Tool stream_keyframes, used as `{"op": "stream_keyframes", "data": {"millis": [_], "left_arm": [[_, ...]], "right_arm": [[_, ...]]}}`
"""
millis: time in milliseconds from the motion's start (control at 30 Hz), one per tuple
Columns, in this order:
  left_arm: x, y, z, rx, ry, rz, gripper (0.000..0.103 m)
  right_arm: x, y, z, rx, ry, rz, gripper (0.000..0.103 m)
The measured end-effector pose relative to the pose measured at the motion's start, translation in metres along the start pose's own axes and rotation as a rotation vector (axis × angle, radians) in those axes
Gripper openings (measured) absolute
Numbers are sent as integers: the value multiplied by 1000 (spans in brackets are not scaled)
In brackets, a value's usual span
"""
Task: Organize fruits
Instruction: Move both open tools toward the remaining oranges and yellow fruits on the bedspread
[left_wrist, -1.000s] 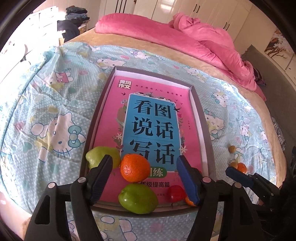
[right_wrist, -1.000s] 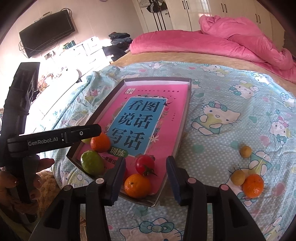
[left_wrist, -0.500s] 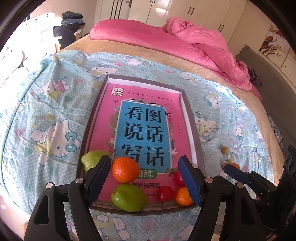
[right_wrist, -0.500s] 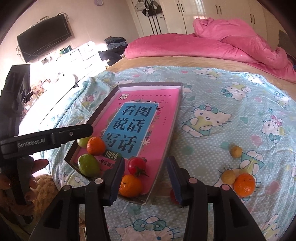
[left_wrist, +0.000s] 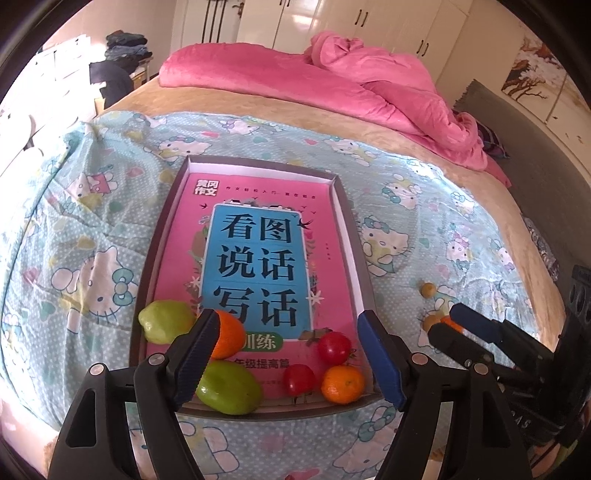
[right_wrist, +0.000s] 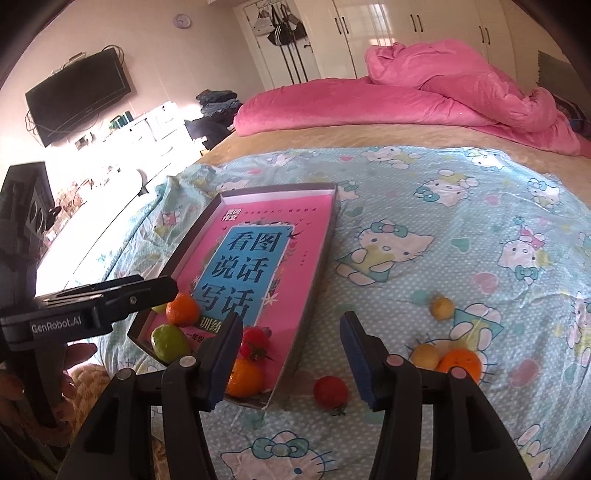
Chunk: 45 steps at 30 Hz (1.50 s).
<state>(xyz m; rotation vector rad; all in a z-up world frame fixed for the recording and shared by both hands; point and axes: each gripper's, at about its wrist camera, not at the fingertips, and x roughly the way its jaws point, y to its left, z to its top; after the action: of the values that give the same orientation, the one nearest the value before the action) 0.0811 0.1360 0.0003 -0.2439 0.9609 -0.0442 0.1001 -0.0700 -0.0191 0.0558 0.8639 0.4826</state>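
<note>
Partly hidden behind the wide, empty left gripper (left_wrist: 286, 356), an orange (left_wrist: 226, 334); right gripper (right_wrist: 291, 356) opening, empty.

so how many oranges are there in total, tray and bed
3. Two in the tray: one orange near its left side, one orange at the near right corner. A third orange lies loose on the bedsheet. Others may be hidden.

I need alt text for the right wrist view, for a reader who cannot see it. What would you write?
The right gripper, jaws opening and empty, hangs over a cartoon-cat bedsheet above a red tomato lying beside a shallow tray. The tray holds a pink book, oranges, tomatoes and green fruit; two small yellow fruits and an orange lie on the sheet to the right.
</note>
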Motion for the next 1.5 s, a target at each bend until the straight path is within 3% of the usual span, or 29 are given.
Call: {"op": "stream_keyframes", "data": {"millis": [800,1500], "left_arm": [[-11,-37,-4,85,-10,-33,78],[-2,-90,-22,225,48,-73,78]], "right_arm": [[-32,-51,0,95,-62,-62,55],[-41,-78,-4,115,-63,-81,56]]}}
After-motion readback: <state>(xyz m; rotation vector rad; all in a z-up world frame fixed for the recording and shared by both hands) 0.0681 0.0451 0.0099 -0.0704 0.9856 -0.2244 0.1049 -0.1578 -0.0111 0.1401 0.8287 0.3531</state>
